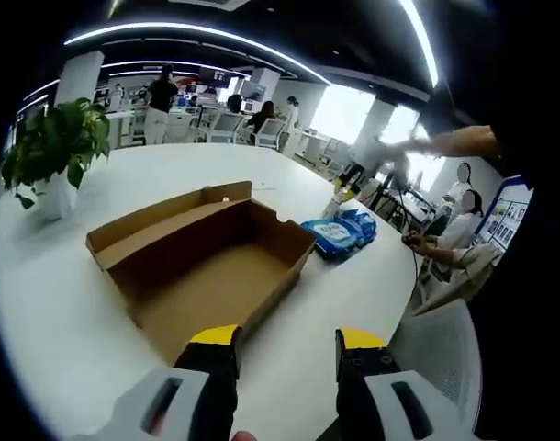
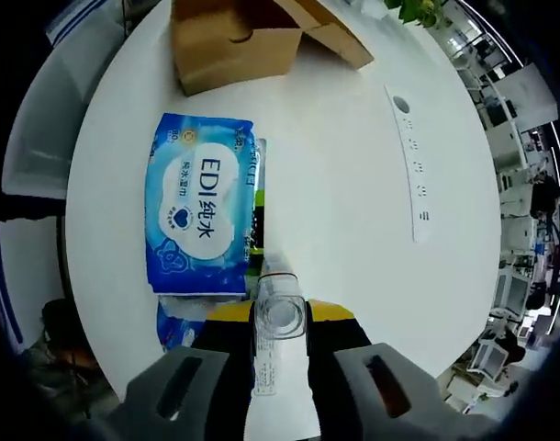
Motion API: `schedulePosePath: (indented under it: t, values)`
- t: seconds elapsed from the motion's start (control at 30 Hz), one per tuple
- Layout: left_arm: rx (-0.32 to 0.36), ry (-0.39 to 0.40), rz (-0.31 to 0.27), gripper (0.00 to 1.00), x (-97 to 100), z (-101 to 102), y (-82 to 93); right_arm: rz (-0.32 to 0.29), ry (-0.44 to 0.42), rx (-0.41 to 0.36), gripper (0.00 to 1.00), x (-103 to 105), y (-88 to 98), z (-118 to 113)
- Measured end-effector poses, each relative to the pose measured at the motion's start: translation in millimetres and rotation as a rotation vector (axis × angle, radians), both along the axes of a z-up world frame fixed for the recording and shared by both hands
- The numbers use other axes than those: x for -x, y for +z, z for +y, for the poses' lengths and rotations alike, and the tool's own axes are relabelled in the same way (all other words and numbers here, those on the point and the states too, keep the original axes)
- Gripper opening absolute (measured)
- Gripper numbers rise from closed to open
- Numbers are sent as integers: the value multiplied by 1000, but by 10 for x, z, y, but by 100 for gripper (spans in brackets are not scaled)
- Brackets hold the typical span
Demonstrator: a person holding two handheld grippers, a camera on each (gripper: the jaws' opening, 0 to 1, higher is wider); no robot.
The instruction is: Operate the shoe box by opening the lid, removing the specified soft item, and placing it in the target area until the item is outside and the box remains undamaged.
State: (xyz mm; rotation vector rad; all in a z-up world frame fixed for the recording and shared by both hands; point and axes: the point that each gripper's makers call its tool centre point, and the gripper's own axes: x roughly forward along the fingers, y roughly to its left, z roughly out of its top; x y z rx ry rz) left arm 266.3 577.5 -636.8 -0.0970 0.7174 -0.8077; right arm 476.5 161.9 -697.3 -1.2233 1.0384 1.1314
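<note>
The wipes pack (image 2: 199,204) already lies outside the box, flat on the table (image 2: 353,165) at centre left of the right gripper view, just below the box (image 2: 234,41) at the top edge. In the left gripper view the same pack (image 1: 340,233) sits right of centre, beside the open box (image 1: 202,266), whose lid is folded back and whose inside looks bare.

Your right gripper (image 2: 280,317) is clenched on a small clear bottle (image 2: 282,317), held upright-on to the lens at the bottom centre, its mouth just beside the pack's lower right corner. I judge this to be a placing step: set the bottle down on bare table right of the pack, not on top of it, and loosen the jaws only once its base rests flat, since a narrow bottle tips easily.

Your left gripper (image 1: 287,354) hangs released at the bottom of its view, jaws apart, just short of the box's near wall. Keep it off the cardboard so the thin wall is not creased. A white strip (image 2: 411,165) lies at the right; steer clear.
</note>
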Motion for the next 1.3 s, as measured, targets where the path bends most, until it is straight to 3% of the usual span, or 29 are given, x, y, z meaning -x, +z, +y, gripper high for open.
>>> schedulePosePath:
  t: [0.47, 0.73, 1.3]
  values:
    - [-5, 1, 1, 41, -9, 11, 3, 13, 9, 24, 18, -26, -12, 56]
    - [-4, 7, 5, 41, -12, 27, -19, 34, -45, 16, 18, -44, -18, 49]
    - [-7, 33, 9, 41, -13, 98, -38, 31, -31, 32, 20, -123, -88, 20]
